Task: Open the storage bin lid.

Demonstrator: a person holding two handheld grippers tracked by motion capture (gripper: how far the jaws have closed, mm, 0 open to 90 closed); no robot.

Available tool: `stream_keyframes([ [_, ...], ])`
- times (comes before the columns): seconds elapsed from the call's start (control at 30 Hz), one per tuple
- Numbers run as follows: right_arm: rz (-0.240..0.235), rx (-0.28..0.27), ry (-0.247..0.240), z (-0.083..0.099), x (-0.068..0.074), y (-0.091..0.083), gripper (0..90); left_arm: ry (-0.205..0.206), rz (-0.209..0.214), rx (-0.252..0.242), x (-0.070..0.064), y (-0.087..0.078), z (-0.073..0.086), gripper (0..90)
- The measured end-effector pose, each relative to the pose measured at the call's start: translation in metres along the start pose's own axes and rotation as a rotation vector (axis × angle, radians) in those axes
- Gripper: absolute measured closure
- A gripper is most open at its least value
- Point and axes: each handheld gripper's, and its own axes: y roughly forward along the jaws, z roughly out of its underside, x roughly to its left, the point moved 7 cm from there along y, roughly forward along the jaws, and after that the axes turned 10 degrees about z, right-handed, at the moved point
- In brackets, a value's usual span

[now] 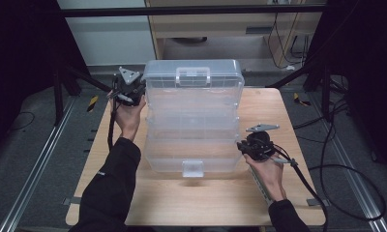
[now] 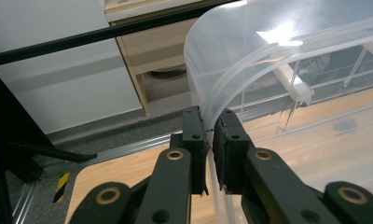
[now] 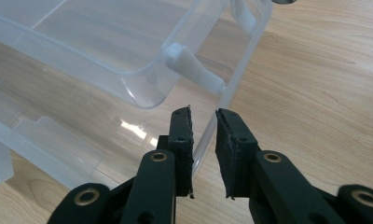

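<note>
Counting it up, you've got one clear plastic storage box with a hinged lid (image 1: pixel 194 123) sitting mid-frame in the high view on one light wooden table (image 1: pixel 288 116), plus two grippers, one in each hand. The box has two white latch tabs I can make out, one at the far edge near the top centre of that view (image 1: pixel 193 76) and one at the near edge (image 1: pixel 192 167).

Your left gripper (image 1: pixel 128 87) is in the upper left of the high view, right at the far left corner of the box. Your hand is wrapped around it from below, forearm stretched well forward in a dark sleeve. In the left gripper view its jaws are pinched together on the thin curved rim of the clear lid (image 2: pixel 231 84), with the plastic edge running down between the pads.

Your right gripper (image 1: pixel 256 145) sits right of centre in the high view, at the near right corner of the box, with your hand under it and the wrist bent inward. In the right gripper view (image 3: pixel 203 140) its jaws stand slightly apart, straddling the clear wall of the box base (image 3: pixel 231 79) without squeezing it. A white hinge peg (image 3: pixel 194 70) shows just above them.

No brand or readable writing shows anywhere on the box.
</note>
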Motion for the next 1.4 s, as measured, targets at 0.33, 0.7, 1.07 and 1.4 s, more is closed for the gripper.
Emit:
stream_keyframes([
  [0.33, -0.004, 0.0, -0.002, 0.0, 0.0, 0.0, 76.2, -0.021, 0.0, -0.012, 0.004, 0.009, -0.003, 83.4],
  [0.7, -0.01, -0.003, 0.001, 0.0, 0.0, 0.0, 75.9, -0.029, -0.001, -0.003, 0.01, 0.026, -0.008, 83.1],
  [1.07, -0.005, -0.005, -0.001, 0.001, 0.0, 0.0, 76.0, -0.036, -0.013, 0.013, 0.017, 0.045, -0.01, 82.7],
  [1.4, -0.006, -0.005, 0.003, 0.001, 0.0, 0.0, 76.0, -0.054, -0.013, 0.022, 0.02, 0.057, -0.011, 82.7],
])
